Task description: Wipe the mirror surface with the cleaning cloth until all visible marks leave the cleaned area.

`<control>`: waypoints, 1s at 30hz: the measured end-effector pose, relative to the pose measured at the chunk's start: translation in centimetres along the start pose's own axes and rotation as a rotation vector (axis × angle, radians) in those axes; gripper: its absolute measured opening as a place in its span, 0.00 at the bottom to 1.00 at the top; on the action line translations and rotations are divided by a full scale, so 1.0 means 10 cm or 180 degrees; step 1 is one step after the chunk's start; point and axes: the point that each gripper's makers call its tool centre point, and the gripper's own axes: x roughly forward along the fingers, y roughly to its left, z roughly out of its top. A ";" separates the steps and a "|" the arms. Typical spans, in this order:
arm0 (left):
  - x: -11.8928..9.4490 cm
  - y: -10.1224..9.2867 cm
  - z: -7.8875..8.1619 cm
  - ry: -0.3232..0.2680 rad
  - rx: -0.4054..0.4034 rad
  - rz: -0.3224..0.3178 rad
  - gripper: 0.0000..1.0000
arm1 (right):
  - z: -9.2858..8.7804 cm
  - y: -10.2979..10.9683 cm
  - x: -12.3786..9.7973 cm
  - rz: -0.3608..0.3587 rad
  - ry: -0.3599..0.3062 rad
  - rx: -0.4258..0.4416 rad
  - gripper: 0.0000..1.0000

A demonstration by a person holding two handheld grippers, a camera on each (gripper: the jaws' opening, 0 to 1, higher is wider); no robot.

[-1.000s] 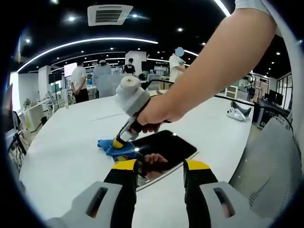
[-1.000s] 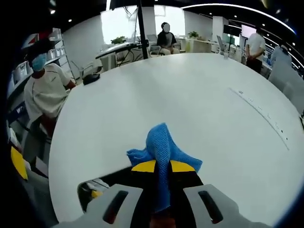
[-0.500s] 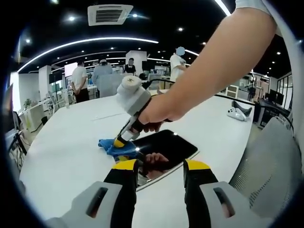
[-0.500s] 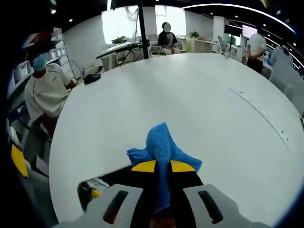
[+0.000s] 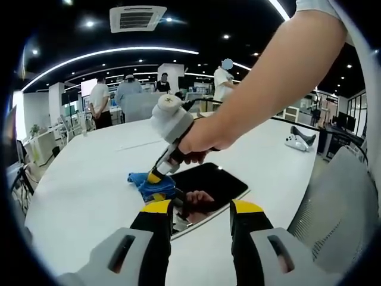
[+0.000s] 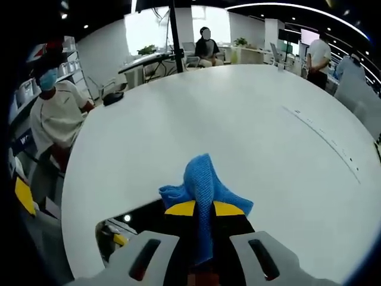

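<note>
Blue cloth [image 6: 202, 179] in R gripper [image 6: 203, 208] fingers, on mirror [image 5: 208, 185].

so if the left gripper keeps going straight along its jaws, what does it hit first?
Most likely the dark rectangular mirror lying on the white table: the left gripper points right at its near edge, though depth is unclear.

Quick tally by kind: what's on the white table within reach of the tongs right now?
Mirror: 1
Blue cloth, clamped in the right tongs: 1
Total: 2
</note>
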 end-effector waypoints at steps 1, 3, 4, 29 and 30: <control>0.00 0.00 0.00 -0.0002 -0.0001 0.0000 0.37 | 0.00 0.00 0.00 -0.0002 0.0001 0.0006 0.04; 0.00 0.00 0.00 -0.0001 0.0002 -0.0005 0.37 | -0.01 -0.01 -0.01 -0.0005 0.0003 0.0006 0.04; 0.00 0.00 0.01 -0.0005 0.0006 -0.0005 0.37 | -0.01 -0.01 -0.01 -0.0007 0.0002 0.0011 0.04; 0.01 -0.01 0.00 -0.0008 0.0004 -0.0012 0.37 | -0.09 -0.10 -0.06 -0.0049 0.0035 0.0066 0.04; 0.01 -0.01 0.00 -0.0008 0.0005 -0.0012 0.37 | -0.09 -0.10 -0.06 -0.0050 0.0036 0.0069 0.04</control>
